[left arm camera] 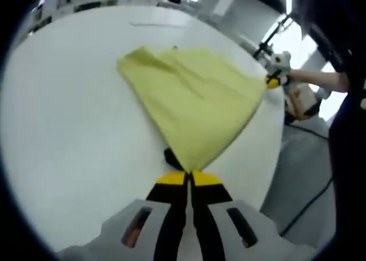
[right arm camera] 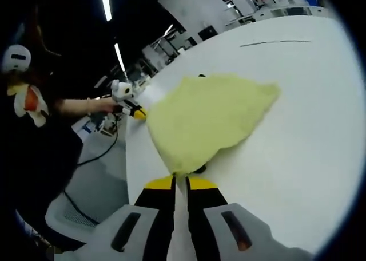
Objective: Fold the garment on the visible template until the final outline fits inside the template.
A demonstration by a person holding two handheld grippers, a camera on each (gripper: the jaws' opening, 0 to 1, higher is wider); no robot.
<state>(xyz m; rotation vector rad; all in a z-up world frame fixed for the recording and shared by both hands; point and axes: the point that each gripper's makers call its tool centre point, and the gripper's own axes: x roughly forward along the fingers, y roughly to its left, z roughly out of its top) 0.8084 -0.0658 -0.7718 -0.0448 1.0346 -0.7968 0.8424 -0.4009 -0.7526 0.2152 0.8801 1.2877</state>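
A yellow garment (left arm camera: 194,95) lies spread on the white table (left arm camera: 68,129), lifted along its near edge. My left gripper (left arm camera: 189,174) is shut on one pointed corner of it. The right gripper (left arm camera: 273,80) comes in at the table's right edge and holds the opposite corner. In the right gripper view the same garment (right arm camera: 206,118) stretches away from my right gripper (right arm camera: 180,180), which is shut on its near corner. The left gripper (right arm camera: 134,111) pinches the far left corner. A thin dark template line (right arm camera: 274,42) runs across the table beyond the cloth, and it shows as template line (left arm camera: 157,25) too.
The table's edge (left arm camera: 274,158) curves close to the held side, with grey floor (left arm camera: 303,175) and a black cable (left arm camera: 311,201) beyond. A person's forearm (left arm camera: 320,78) reaches in from the right. Small dark marks (left arm camera: 169,155) peek from under the cloth.
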